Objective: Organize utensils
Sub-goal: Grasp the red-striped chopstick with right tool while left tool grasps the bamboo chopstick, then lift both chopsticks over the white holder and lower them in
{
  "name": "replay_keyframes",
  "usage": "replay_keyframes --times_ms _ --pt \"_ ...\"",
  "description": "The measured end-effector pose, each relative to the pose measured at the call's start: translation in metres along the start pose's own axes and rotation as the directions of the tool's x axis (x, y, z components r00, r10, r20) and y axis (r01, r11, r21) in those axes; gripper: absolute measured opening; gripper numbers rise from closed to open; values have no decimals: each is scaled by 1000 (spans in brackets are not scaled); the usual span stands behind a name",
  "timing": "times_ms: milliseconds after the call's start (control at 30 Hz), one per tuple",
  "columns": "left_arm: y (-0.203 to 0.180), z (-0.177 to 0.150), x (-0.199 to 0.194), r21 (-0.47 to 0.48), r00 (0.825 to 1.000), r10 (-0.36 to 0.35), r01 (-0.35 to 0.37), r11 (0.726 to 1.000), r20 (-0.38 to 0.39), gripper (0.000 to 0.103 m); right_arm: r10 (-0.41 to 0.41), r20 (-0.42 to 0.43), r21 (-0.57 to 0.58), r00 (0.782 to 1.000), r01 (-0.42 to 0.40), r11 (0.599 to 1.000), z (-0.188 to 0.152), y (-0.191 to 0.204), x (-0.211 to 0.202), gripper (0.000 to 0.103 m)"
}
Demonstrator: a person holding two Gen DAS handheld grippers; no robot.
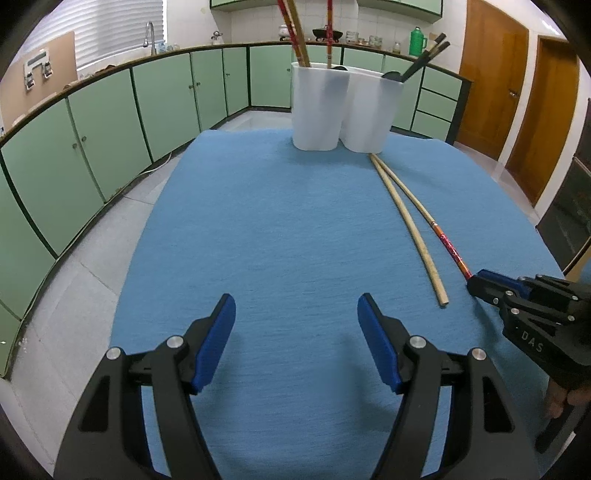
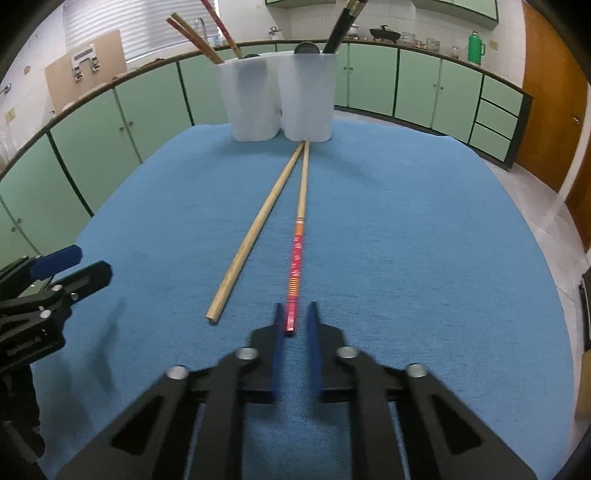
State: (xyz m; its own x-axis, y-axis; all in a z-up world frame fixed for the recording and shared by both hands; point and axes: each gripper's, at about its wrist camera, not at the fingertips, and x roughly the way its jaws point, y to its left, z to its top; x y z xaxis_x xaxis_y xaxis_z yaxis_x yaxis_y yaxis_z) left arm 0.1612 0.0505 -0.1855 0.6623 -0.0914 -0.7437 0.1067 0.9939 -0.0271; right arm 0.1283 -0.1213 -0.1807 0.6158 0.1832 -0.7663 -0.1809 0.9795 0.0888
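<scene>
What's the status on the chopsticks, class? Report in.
Left tongs open, empty. Right tongs closing around the red chopstick, a slight gap showing. Plain chopstick loose alongside. Path to holder clear.

Home kitchen, green cabinets (image 1: 103, 122), sink faucet (image 1: 149, 33), kettle (image 1: 217, 36) on counter

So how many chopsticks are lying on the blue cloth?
2. The plain wooden chopstick lies on the left; the red-patterned chopstick lies beside it, its near end between the right gripper fingers. More stand in the white holders.
</scene>
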Motion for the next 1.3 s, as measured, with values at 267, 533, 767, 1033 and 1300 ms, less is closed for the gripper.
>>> replay_keyframes --times_ms 267,533,767,1033,1300 --pt "-41 1 7 27 996 -84 85 996 -17 66 14 27 44 1000 -15 999 -7 -23 -18 6" --pt "-83 -1 27 57 990 -118 122 991 -72 53 -22 45 90 999 18 996 -10 -60 -30 5" --pt "-97 4 38 75 994 -84 89 993 -67 28 -15 35 112 999 11 994 -13 -73 -25 6" --pt "-97 4 37 72 996 -61 65 995 -58 6 -4 25 134 1000 0 991 -12 -81 -20 6" --pt "-90 10 20 67 999 -50 51 996 -17 6 -14 40 119 999 10 993 -11 -79 -28 6"
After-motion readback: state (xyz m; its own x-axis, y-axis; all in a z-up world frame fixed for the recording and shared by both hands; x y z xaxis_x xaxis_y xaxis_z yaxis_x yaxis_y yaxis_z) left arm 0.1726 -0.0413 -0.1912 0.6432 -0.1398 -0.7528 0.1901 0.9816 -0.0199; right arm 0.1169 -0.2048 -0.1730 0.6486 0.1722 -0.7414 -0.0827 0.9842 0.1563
